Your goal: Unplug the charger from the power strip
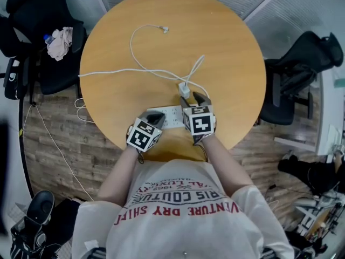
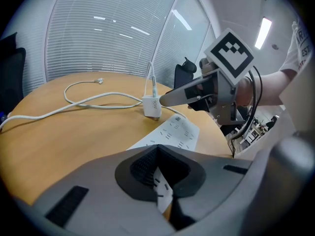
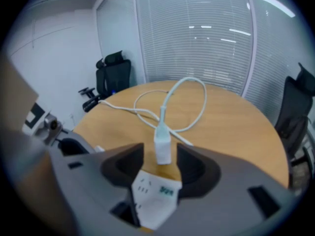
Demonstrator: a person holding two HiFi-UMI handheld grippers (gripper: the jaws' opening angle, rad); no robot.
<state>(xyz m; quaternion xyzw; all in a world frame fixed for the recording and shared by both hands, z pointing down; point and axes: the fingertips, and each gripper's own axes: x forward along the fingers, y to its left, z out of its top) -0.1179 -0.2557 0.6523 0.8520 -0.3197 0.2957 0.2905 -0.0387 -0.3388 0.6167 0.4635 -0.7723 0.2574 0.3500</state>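
Right gripper view has the right gripper spread wide. The white charger stands upright between its jaws, touching neither, on the table just beyond the power strip — the left gripper sits nearly closed over that strip's end

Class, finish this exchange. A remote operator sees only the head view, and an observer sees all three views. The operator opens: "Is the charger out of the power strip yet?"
Observer: Yes. The right gripper view shows bare table between the charger and the power strip.
Operator: Is the right claw gripping it?
Observer: No. The right claw has its jaws apart on either side of the charger, and neither pad touches it.
Operator: And the left claw?
Observer: In the left gripper view the left claw has its jaw tips together, with the strip showing beneath them.
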